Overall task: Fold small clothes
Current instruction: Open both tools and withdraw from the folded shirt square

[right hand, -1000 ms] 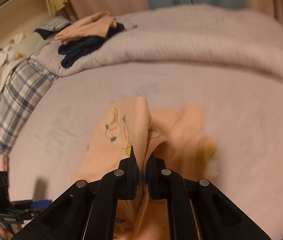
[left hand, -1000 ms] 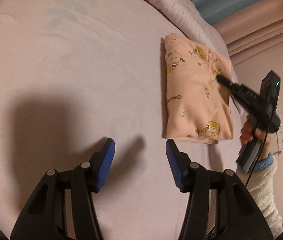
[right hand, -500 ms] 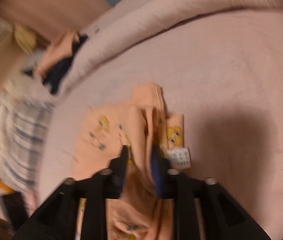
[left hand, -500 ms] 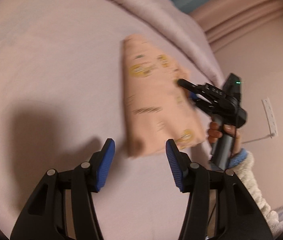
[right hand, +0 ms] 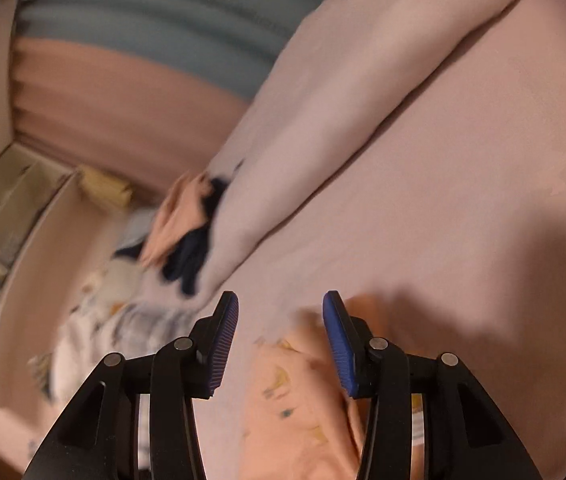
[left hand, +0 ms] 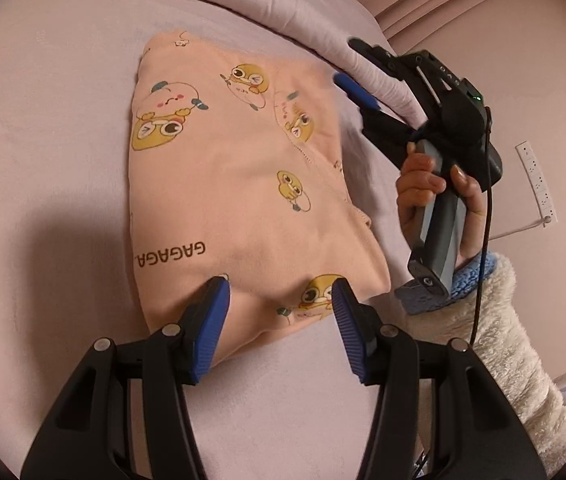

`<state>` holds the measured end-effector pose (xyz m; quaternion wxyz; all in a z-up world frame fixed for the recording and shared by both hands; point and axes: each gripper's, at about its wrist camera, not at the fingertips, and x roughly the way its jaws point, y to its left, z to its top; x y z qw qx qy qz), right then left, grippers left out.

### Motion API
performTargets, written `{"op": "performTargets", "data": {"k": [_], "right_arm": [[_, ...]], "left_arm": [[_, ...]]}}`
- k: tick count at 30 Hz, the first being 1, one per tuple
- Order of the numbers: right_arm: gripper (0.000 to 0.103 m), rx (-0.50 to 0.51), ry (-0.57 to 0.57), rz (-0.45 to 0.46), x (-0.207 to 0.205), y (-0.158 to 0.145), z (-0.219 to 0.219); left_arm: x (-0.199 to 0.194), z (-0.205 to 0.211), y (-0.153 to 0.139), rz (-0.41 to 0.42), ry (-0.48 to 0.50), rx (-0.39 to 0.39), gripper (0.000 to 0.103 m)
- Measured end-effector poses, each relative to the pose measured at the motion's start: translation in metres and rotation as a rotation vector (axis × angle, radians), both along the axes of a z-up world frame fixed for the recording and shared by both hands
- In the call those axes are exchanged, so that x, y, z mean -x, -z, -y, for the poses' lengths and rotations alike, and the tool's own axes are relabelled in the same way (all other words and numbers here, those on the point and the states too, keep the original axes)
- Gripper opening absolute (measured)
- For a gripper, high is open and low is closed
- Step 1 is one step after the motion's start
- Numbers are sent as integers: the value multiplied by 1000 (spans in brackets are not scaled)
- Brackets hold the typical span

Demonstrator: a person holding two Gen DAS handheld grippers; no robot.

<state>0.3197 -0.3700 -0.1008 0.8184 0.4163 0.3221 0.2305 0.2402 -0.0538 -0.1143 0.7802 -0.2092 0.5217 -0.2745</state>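
1. Left wrist view: the pink bed sheet (left hand: 43, 160) fills the left side, with a rolled pink blanket (left hand: 267, 4) along the top.
2. A folded peach garment (left hand: 223, 184), printed with yellow cartoon figures, lies flat on the sheet in the middle.
3. The left gripper (left hand: 279, 308) hangs over the garment's near edge, its blue fingers (left hand: 211, 328) about half open and gripping nothing.
4. To the right, a hand (left hand: 427, 188) in a fuzzy white sleeve (left hand: 499, 340) holds the right gripper (left hand: 353, 68) just beside the garment's far right edge.
5. Right wrist view: the right gripper's fingers (right hand: 339, 340) have just been opening and stand apart, with the garment (right hand: 295, 412) lying loose below them, not pinched.
6. A blurred pile of clothes (right hand: 179, 232) sits at the left.
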Motion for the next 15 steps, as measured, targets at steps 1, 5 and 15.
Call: {"op": "performTargets", "data": {"k": [1,5,15], "right_arm": [[45,54,14,5,6,-4,4],[45,245,-16,12,27,-14,1],[32,673,-438,192,109,-32,-110]], "left_arm": [[0,-1,-1,2,0,0,52],[-9,5,-2,9,-15,-9,52],[-7,11,5,-4,-40,-42,52]]}}
